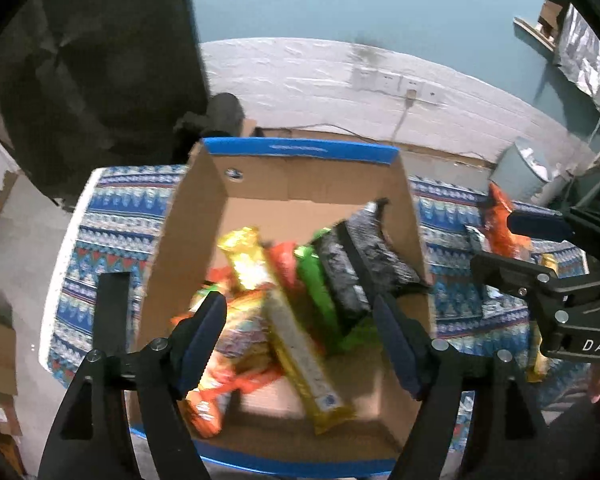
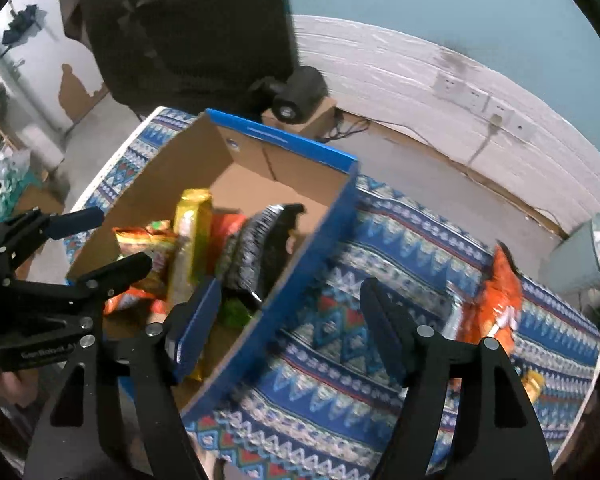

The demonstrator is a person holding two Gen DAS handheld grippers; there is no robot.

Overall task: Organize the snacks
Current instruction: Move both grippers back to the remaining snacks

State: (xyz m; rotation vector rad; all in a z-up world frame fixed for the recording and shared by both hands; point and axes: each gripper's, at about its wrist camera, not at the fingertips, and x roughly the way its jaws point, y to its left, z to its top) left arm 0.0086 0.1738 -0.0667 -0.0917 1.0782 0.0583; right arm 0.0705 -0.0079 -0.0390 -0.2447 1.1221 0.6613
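An open cardboard box (image 1: 312, 184) with blue-edged rims stands on a patterned blue cloth, holding a jumble of snacks: a long gold-wrapped bar (image 1: 284, 320) lying diagonally across the heap, a green packet (image 1: 318, 288) beside it, a black-and-silver pack (image 1: 356, 264) leaning against the right wall, and orange packets (image 1: 212, 392) at the left. Another orange snack bag (image 2: 496, 312) lies on the cloth, well apart from the box.

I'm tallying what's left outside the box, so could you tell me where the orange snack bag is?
The crinkly orange snack bag lies on the blue patterned tablecloth, right of the open cardboard box.
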